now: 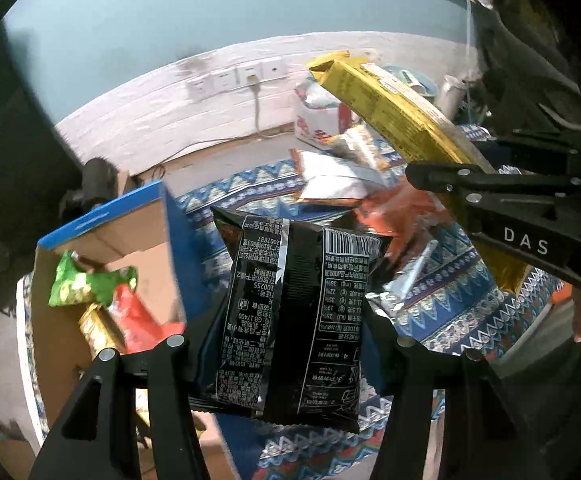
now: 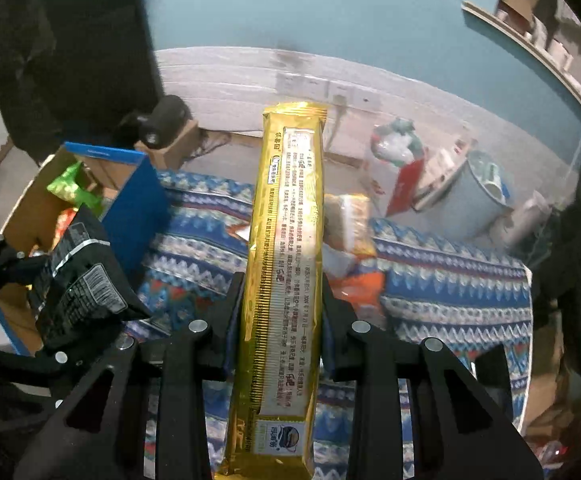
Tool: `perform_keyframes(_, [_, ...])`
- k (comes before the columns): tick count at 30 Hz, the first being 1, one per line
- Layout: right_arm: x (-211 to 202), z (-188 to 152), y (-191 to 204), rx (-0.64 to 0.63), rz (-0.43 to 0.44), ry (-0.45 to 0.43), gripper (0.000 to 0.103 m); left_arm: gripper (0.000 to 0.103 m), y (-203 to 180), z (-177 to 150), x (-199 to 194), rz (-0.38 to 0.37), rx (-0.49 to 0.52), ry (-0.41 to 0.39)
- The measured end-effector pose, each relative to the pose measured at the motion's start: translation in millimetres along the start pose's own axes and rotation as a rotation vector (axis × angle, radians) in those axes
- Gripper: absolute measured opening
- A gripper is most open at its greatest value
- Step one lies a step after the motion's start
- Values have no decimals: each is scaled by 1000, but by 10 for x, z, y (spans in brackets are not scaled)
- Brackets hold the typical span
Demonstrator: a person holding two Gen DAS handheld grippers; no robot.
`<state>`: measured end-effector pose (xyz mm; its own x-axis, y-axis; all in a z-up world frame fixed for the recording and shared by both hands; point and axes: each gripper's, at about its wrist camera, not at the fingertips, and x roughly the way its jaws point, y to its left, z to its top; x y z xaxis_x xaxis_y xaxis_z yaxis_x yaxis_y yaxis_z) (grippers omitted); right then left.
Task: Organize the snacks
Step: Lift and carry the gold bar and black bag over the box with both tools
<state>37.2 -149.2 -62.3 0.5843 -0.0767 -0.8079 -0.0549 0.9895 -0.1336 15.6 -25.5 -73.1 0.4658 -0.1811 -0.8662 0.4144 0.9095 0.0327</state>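
Observation:
My left gripper (image 1: 290,332) is shut on a black snack bag (image 1: 294,312) with white print, held up above the patterned cloth, just right of an open cardboard box (image 1: 138,240) with blue sides. My right gripper (image 2: 282,300) is shut on a long gold snack pack (image 2: 286,264) that stands upright between its fingers. From the left wrist view the gold pack (image 1: 390,108) and the right gripper (image 1: 510,216) show at upper right. The right wrist view has the black bag (image 2: 78,280) and the box (image 2: 130,200) at left.
Inside the box lie a green bag (image 1: 82,284), a red bag (image 1: 138,320) and a gold pack (image 1: 98,328). More loose snack bags (image 1: 330,176) lie on the blue patterned cloth (image 2: 450,280). A white bucket (image 2: 478,200) and wall sockets (image 1: 234,76) sit behind.

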Motion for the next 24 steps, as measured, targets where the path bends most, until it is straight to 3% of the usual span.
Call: perform_keyframes(24, [421,531,1352,-123,170,44,30,59,1457,-390,-124,91,-271,-12])
